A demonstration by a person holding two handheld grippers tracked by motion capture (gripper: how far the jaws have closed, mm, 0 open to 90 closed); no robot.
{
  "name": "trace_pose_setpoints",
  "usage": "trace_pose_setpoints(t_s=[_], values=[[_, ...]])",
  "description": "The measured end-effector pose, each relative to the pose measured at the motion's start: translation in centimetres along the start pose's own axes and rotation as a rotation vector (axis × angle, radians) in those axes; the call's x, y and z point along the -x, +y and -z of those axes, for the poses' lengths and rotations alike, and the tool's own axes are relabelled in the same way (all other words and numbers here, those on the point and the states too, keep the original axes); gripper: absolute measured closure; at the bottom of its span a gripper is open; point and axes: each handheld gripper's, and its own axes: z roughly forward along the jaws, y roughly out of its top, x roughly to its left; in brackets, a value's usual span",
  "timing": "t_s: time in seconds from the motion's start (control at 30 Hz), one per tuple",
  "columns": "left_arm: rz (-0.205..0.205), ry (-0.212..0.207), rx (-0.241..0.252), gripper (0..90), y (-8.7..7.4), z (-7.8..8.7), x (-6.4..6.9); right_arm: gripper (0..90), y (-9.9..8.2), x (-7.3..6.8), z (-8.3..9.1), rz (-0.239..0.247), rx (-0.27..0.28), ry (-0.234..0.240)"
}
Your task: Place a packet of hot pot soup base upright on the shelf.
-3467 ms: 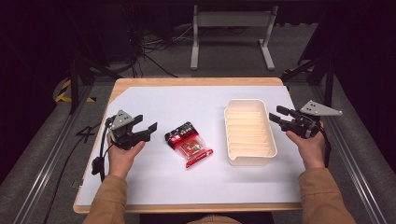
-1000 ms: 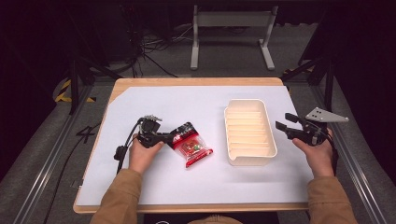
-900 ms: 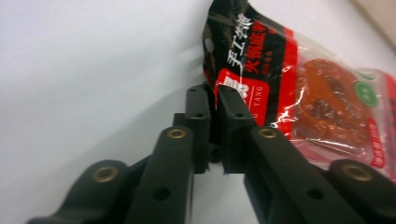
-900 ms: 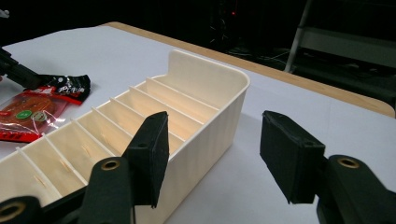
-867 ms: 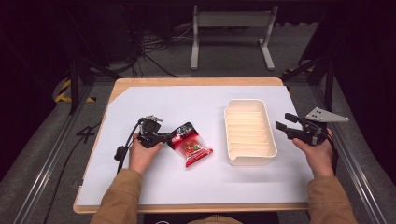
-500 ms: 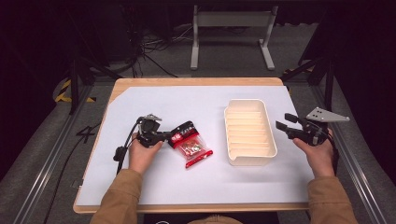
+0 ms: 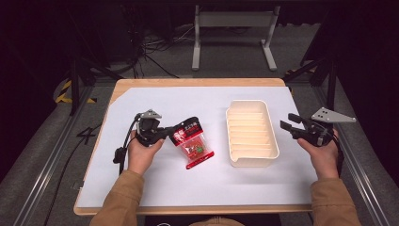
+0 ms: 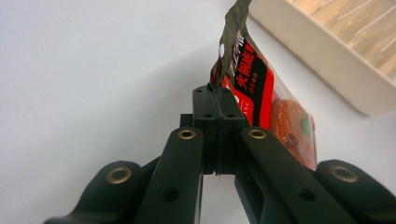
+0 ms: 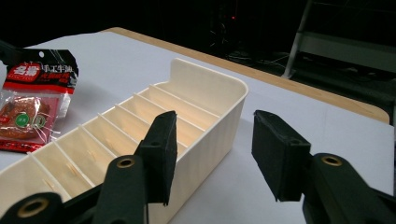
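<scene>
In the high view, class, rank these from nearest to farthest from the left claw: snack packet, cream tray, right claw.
1. Snack packet: pinched in the left claw.
2. Cream tray: right of the packet.
3. Right claw: beyond the tray, at the table's right edge.

The snack packet hides part of its edge between the shut jaws, and its print beside the tray is too blurred to read.

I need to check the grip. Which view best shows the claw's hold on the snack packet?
The left gripper view: the left claw is shut on the snack packet edge. High view shows the packet whole; right gripper view, its front.
</scene>
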Motion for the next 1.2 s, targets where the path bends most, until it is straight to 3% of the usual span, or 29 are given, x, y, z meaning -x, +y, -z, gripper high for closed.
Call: trace_pose_setpoints(t_s=[0.37,0.47,0.83,0.97,1.03,1.2], values=[[-0.06,-0.039,0.054,89.9,1.2,2.1,2.1,53.1,0.5,-0.3,0.2,0.005,-0.001,0.031],[-0.1,-0.04,0.069,90.0,1.6,2.9,2.9,54.2,0.8,-0.5,0.3,0.011,0.006,0.052],[-0.189,-0.028,0.084,90.0,2.6,4.5,5.4,56.5,1.5,-1.1,0.4,0.022,0.009,0.103],[-0.205,-0.029,0.089,90.0,2.8,5.2,5.8,58.1,1.9,-1.5,0.4,0.025,0.003,0.144],[-0.199,-0.042,0.093,90.0,2.9,5.6,6.0,58.6,2.1,-1.8,0.4,0.031,-0.001,0.159],[-0.234,-0.075,0.101,90.0,3.3,6.5,7.0,59.4,2.9,-2.9,0.4,0.052,-0.005,0.209]])
